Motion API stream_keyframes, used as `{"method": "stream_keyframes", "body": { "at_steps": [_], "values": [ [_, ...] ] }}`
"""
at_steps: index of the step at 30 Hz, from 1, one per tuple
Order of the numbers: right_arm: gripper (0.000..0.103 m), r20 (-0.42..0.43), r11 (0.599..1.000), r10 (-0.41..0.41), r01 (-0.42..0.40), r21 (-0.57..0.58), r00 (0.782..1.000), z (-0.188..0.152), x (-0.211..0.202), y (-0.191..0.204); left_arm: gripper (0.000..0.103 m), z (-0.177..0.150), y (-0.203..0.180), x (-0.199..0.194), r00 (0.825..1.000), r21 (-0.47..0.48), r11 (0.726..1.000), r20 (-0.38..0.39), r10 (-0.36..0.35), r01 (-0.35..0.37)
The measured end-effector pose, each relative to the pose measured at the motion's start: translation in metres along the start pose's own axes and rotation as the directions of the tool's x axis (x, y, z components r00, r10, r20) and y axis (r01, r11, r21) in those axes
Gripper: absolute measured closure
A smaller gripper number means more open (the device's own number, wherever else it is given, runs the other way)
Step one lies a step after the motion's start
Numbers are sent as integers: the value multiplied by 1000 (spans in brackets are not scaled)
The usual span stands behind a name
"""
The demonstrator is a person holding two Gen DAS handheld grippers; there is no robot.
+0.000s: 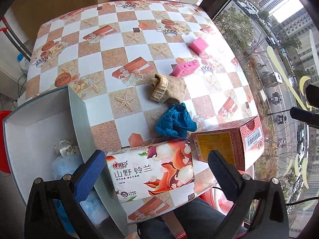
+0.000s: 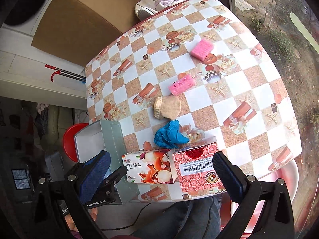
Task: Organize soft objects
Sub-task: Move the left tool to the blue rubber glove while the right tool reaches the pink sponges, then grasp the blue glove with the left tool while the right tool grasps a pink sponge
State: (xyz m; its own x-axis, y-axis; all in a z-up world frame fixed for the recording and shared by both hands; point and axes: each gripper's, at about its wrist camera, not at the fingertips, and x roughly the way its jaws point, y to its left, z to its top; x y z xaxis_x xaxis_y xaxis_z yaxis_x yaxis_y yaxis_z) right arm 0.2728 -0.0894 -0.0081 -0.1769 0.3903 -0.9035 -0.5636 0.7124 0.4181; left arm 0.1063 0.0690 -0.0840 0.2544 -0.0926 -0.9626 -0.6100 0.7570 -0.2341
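Lying on the checkered, starfish-printed tablecloth [image 1: 127, 45], four loose soft objects were arranged in a diagonal line. A crumpled blue cloth [image 1: 174, 121] was located nearest the front edge, just behind two cartons. A folded beige knitted sock [image 1: 167, 88] was positioned just beyond it, apparently touching it. A pink perforated sponge [image 1: 185, 67] was found close behind the sock, and a second pink sponge block [image 1: 198, 44] lay farther back, apart from the others.

An open grey cardboard box with a white interior [image 1: 77, 107] was placed at the front left corner of the table; a fluffy light-blue item with a white spotted ribbon [image 1: 65, 155] was seen inside it. A floral-printed tissue pack [image 1: 151, 169] was set beside the box, with a red patterned carton bearing a barcode [image 1: 239, 137] on its right.

The left gripper [image 1: 157, 171] was held spread wide above the tissue pack, gripping nothing. The right gripper [image 2: 161, 175] was likewise spread wide and empty, above both cartons.
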Motion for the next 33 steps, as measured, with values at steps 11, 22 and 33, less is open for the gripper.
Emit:
{"method": "stream_keyframes", "body": {
  "at_steps": [11, 22, 33],
  "values": [
    [0, -63, 983, -20, 31, 178, 998, 19, 17, -105, 0, 60, -30, 118, 962, -15, 1000, -274, -1, -4],
    [0, -160, 996, -57, 68, 63, 985, 62, 61, -105, 28, 55, -30, 168, 882, 16, 993, -457, 110, -116],
    [0, -203, 957, -160, 101, -274, 966, 111, 155, -40, 68, 52, 5, 119, 951, -115, 981, -286, 119, -157]
  ]
}}
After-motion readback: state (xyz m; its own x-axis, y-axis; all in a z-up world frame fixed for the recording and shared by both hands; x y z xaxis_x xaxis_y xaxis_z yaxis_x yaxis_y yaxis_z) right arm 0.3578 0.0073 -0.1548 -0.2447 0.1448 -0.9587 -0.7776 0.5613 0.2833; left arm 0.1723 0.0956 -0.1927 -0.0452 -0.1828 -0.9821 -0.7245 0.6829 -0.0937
